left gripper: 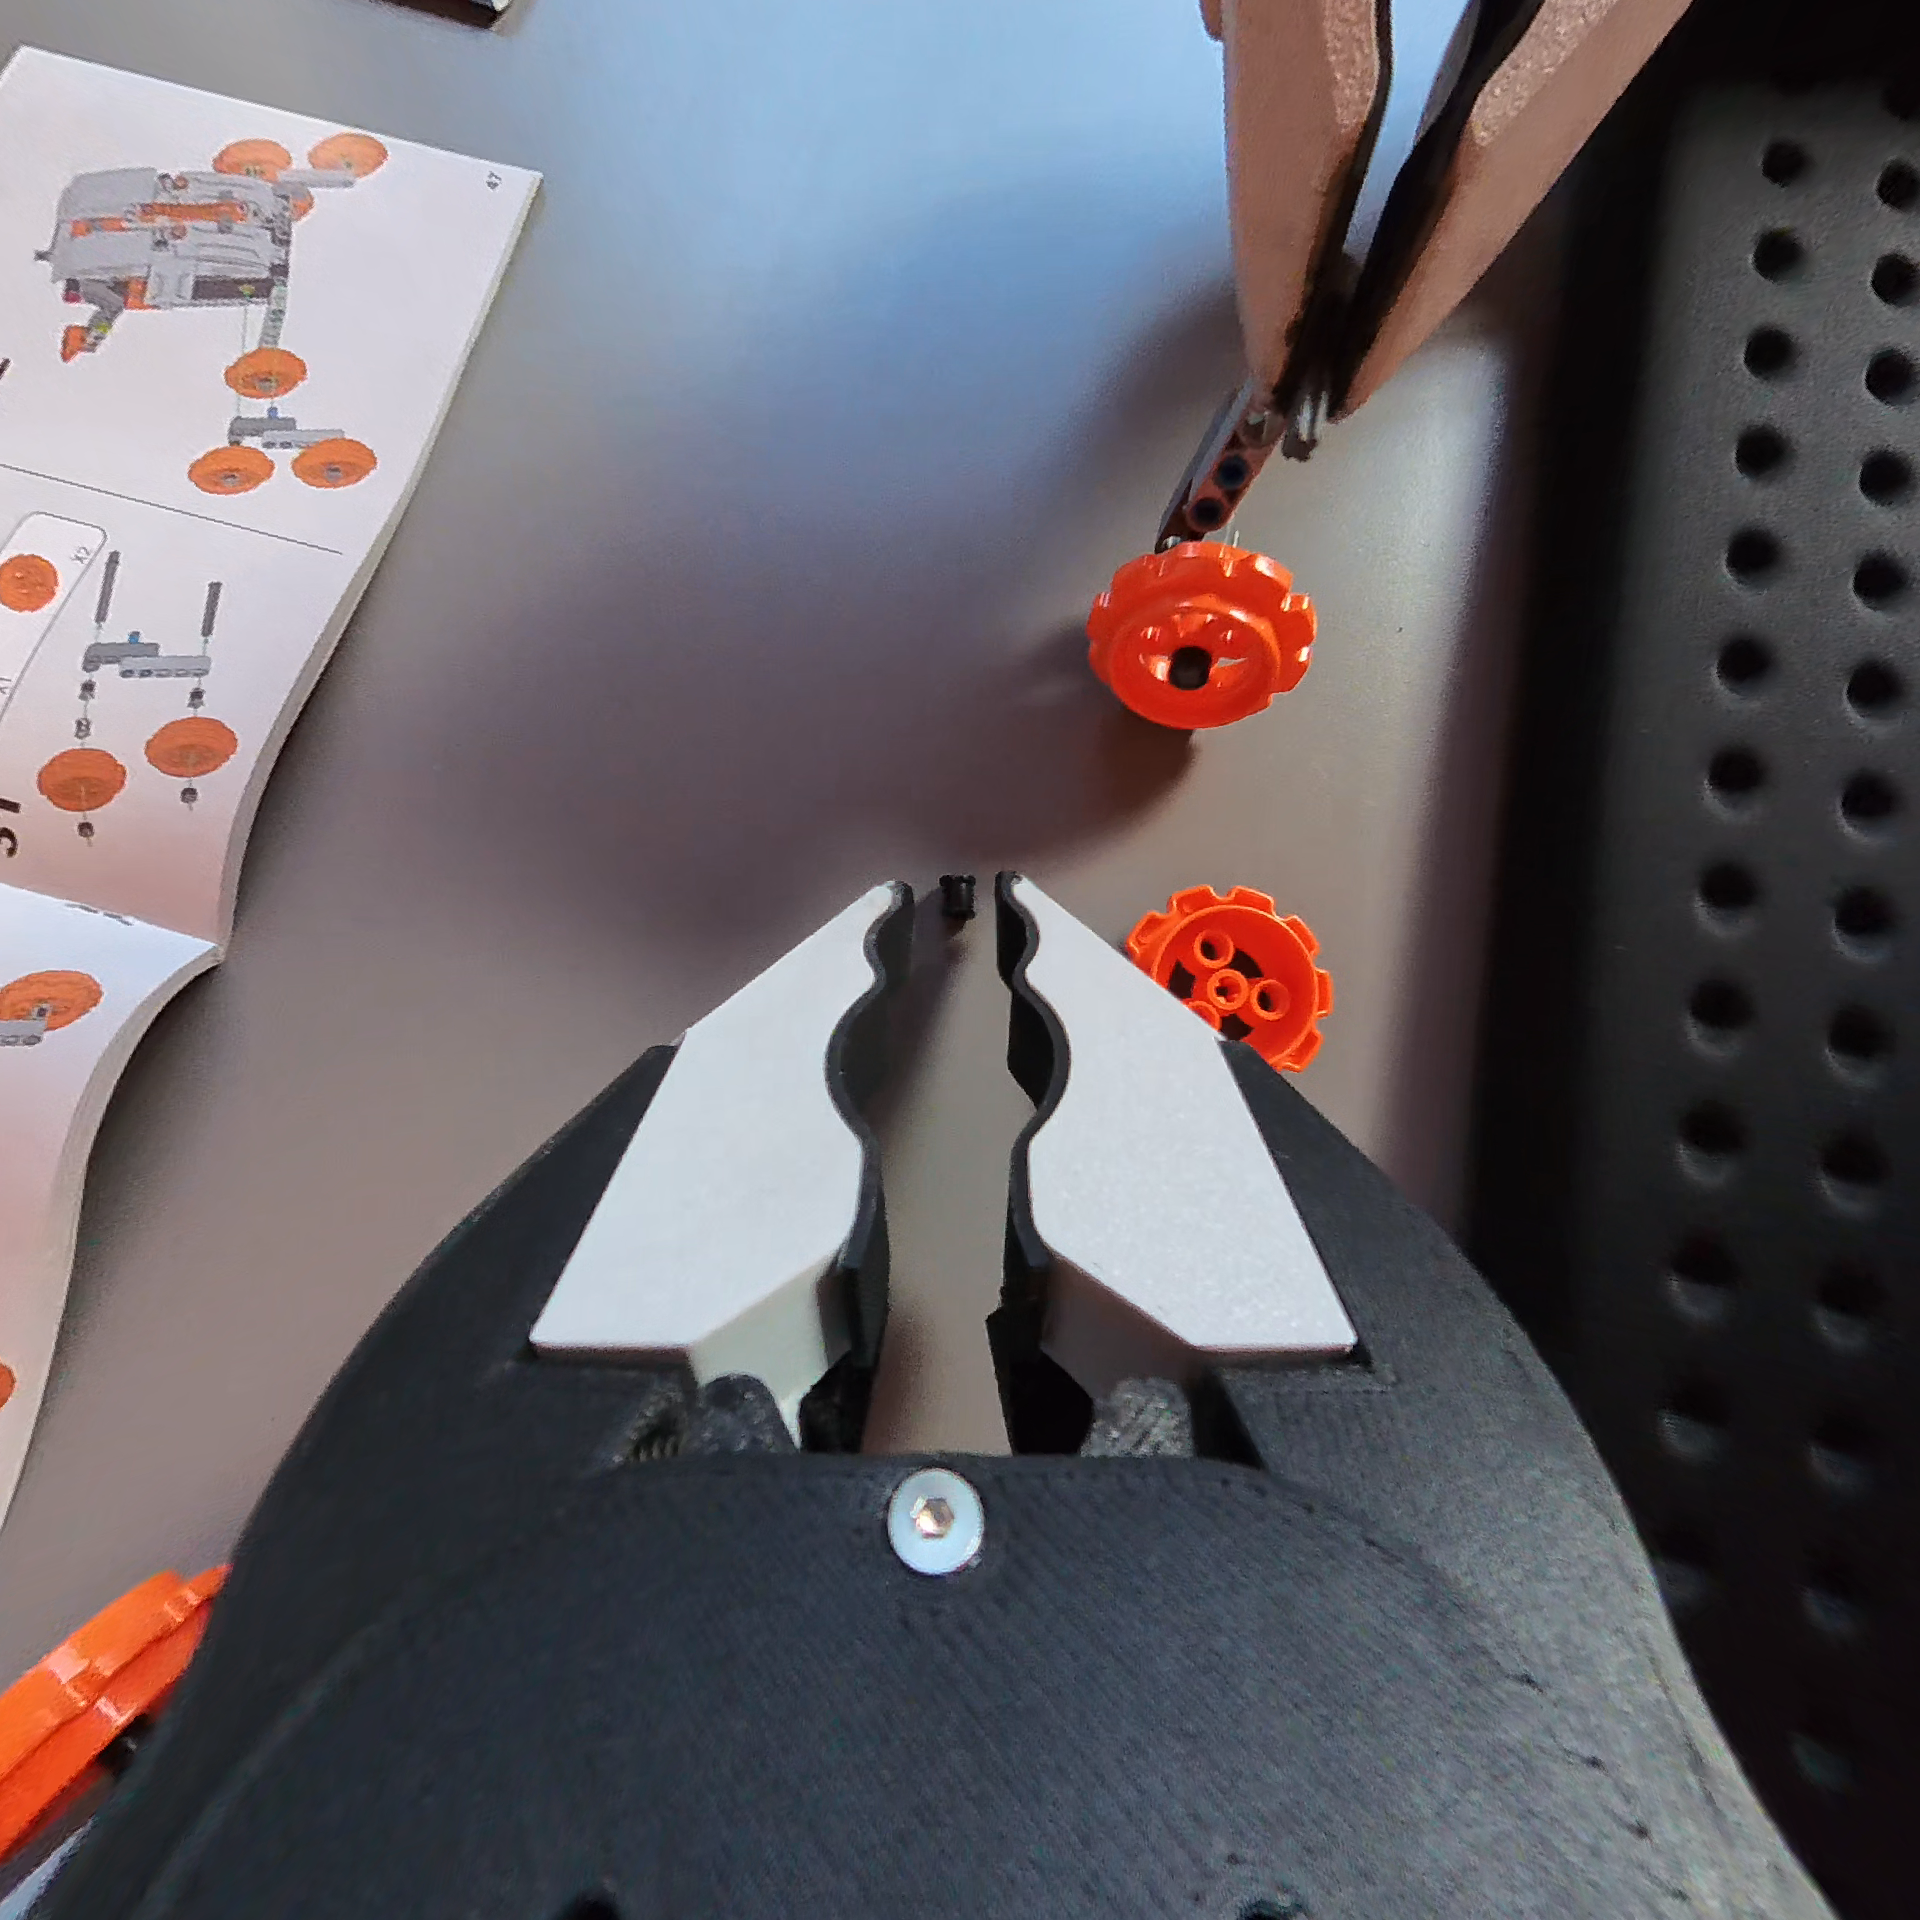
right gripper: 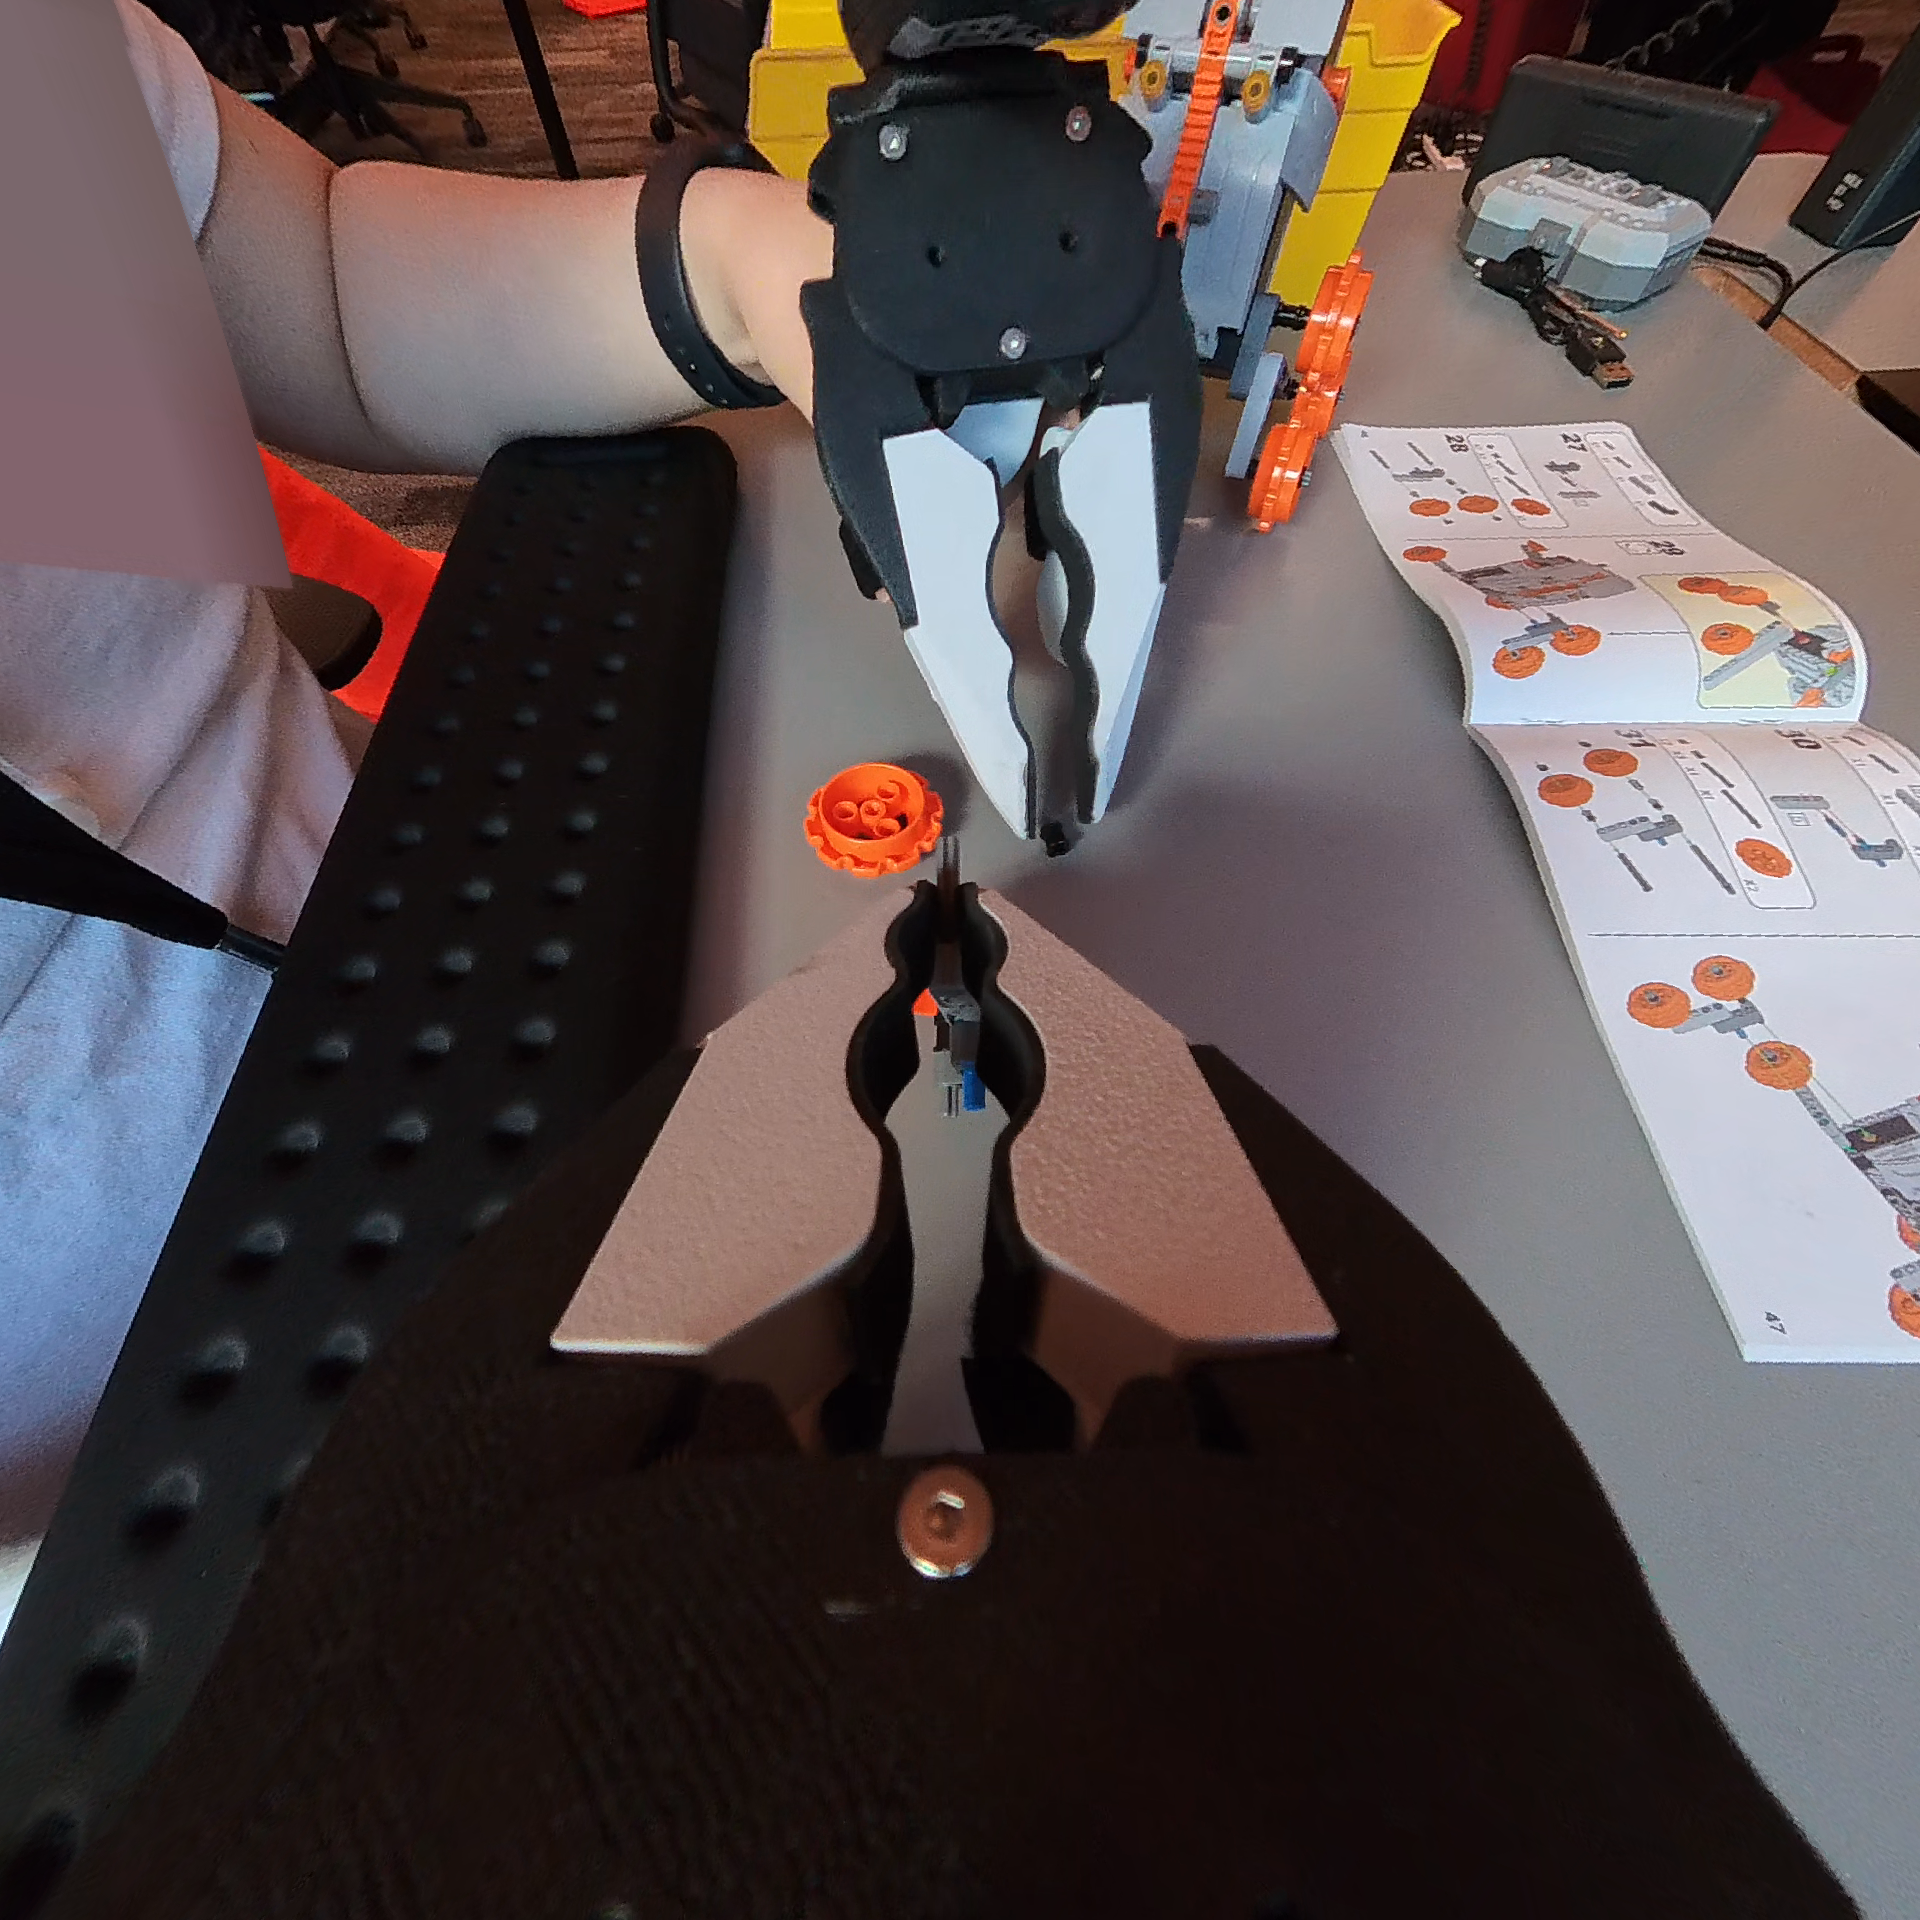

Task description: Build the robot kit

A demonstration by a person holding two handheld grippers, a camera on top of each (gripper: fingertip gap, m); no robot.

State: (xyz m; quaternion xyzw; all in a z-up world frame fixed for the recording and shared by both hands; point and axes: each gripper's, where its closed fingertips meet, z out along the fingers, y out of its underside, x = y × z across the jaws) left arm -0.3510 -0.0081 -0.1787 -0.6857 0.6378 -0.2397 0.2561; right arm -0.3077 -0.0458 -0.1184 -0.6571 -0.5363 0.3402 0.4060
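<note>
The left gripper (left gripper: 954,891), narrowly parted, brackets a small black pin (left gripper: 957,894); the right gripper (right gripper: 943,902) clamps a grey beam (left gripper: 1214,480) carrying an orange wheel (left gripper: 1200,634) near the table's (left gripper: 727,520) edge.

Open counter (left gripper: 727,520) lies between the instruction booklet (left gripper: 208,416) and the black perforated panel (left gripper: 1714,935); two orange wheels (left gripper: 1200,636) (left gripper: 1231,971) crowd the panel's edge.

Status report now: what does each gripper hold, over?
Left gripper open around small black pin on table. Right gripper shut on grey beam above orange wheel. Second wheel beside.
</note>
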